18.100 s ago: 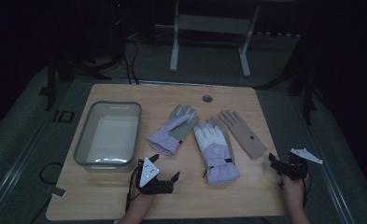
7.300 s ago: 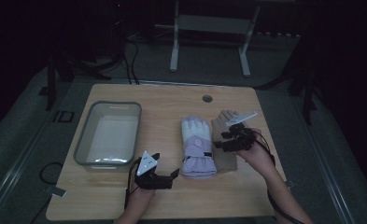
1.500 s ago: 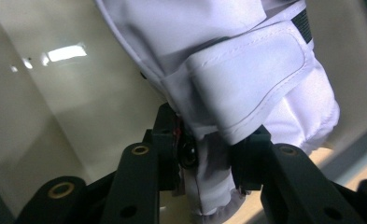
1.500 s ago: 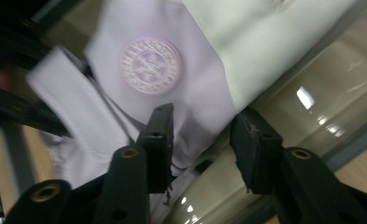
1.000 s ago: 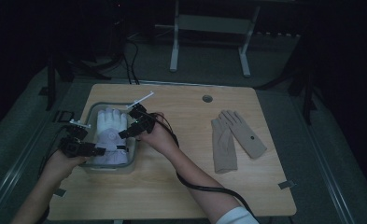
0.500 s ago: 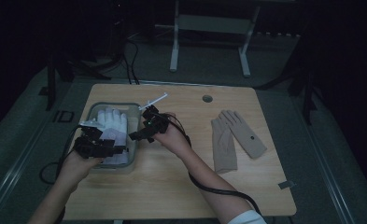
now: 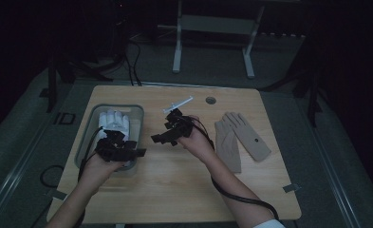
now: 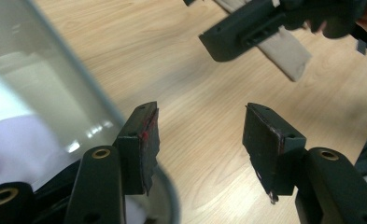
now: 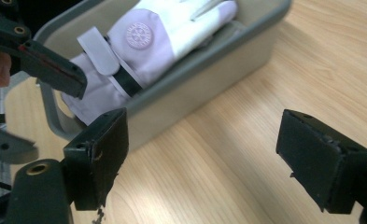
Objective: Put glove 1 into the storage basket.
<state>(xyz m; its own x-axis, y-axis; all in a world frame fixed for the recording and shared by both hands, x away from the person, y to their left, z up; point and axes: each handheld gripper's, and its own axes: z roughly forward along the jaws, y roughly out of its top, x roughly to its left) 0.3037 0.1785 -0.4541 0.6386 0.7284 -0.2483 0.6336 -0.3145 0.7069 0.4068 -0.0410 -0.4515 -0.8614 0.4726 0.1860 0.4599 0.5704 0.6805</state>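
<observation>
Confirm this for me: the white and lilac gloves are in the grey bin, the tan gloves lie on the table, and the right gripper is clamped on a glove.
Wrong on the grip. The right gripper view shows the right gripper open over bare table, holding nothing. The white and lilac gloves are in the grey bin; the tan gloves lie on the table.

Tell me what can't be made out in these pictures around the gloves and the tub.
- White glove in the grey tub: in the high view, its cuff is hidden by the left tool.
- Whether another glove lies under it: covered.
- Badge on the glove: too small to read.
- Tan gloves: cut off by the top edge in the left gripper view.
</observation>
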